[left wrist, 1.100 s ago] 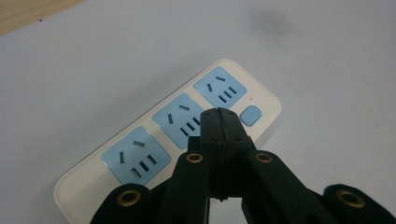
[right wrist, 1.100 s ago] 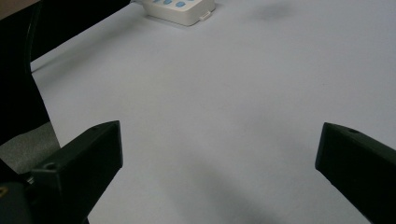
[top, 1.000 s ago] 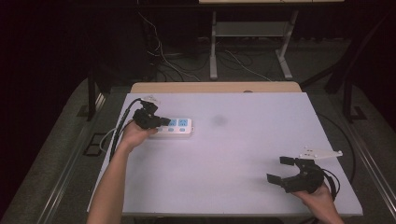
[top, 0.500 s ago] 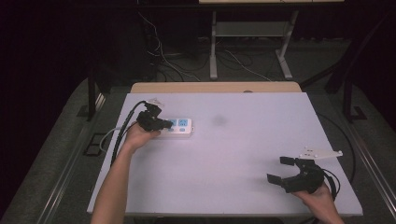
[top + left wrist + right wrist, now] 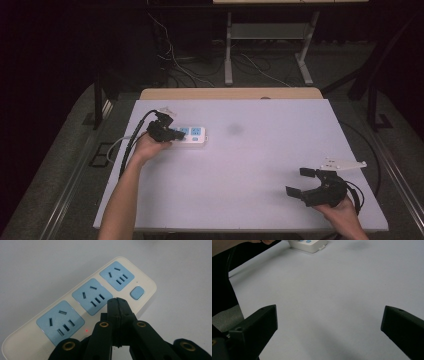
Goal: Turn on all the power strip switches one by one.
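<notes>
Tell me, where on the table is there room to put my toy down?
Lots of room: the table is bare from the power strip across to the right hand-held gripper, plus the far right corner. It's crowded only at the far left, where the left hand-held gripper sits over the strip.

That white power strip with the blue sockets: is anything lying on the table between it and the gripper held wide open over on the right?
Nothing visible. Between the power strip and the open right gripper lies only bare table, apart from a faint dark smudge. The left gripper, jaws closed, is already over the strip near its blue button.
</notes>
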Demonstrator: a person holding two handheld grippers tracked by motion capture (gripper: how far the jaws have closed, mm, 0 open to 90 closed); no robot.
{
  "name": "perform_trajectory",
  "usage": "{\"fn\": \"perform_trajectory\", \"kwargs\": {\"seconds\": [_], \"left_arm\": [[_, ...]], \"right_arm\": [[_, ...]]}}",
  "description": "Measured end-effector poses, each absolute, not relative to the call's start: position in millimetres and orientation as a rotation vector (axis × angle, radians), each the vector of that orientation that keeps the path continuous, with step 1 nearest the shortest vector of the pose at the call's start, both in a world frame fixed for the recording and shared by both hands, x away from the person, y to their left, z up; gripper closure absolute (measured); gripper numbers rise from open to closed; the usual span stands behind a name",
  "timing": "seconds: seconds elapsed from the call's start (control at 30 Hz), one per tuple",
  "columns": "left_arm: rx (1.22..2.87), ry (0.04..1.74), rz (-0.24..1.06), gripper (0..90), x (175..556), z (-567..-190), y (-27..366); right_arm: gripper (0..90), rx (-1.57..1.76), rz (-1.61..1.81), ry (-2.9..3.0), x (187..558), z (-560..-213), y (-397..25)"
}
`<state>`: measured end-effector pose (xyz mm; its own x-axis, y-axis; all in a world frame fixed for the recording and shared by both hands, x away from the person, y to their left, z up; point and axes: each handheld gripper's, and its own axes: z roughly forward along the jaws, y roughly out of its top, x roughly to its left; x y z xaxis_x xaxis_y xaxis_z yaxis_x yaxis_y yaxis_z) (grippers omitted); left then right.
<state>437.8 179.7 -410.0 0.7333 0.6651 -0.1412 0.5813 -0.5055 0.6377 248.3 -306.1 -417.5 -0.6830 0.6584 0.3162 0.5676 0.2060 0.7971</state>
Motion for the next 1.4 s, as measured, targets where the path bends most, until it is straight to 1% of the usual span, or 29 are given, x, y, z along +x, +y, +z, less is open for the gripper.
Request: {"fn": "perform_trajectory", "kwargs": {"seconds": [0.43,0.83,0.93,1.0,1.03,1.23,1.4], "left_arm": [[2.279,0.906,0.135,89.4,439.6,-411.0,180.0],[2.265,0.932,0.050,89.6,446.9,-412.6,183.7],[2.278,0.929,0.058,89.7,447.5,-412.6,180.3],[2.258,0.930,0.045,89.7,447.5,-414.5,176.9],[2.256,0.933,0.066,89.7,447.7,-414.8,174.7],[2.306,0.930,0.096,89.6,447.9,-411.2,168.7],[2.300,0.935,0.107,89.5,446.6,-411.3,168.6]], "right_arm": [[0.5,1.204,1.485,2.376,248.2,-418.2,-304.7],[0.5,1.197,1.486,2.381,248.2,-418.0,-304.6],[0.5,1.199,1.491,2.378,248.3,-417.9,-305.2],[0.5,1.198,1.491,2.376,248.1,-417.7,-305.7],[0.5,1.198,1.491,2.375,247.9,-417.5,-305.8],[0.5,1.201,1.496,2.365,247.8,-417.1,-307.7],[0.5,1.201,1.493,2.368,247.7,-417.1,-307.2]]}}
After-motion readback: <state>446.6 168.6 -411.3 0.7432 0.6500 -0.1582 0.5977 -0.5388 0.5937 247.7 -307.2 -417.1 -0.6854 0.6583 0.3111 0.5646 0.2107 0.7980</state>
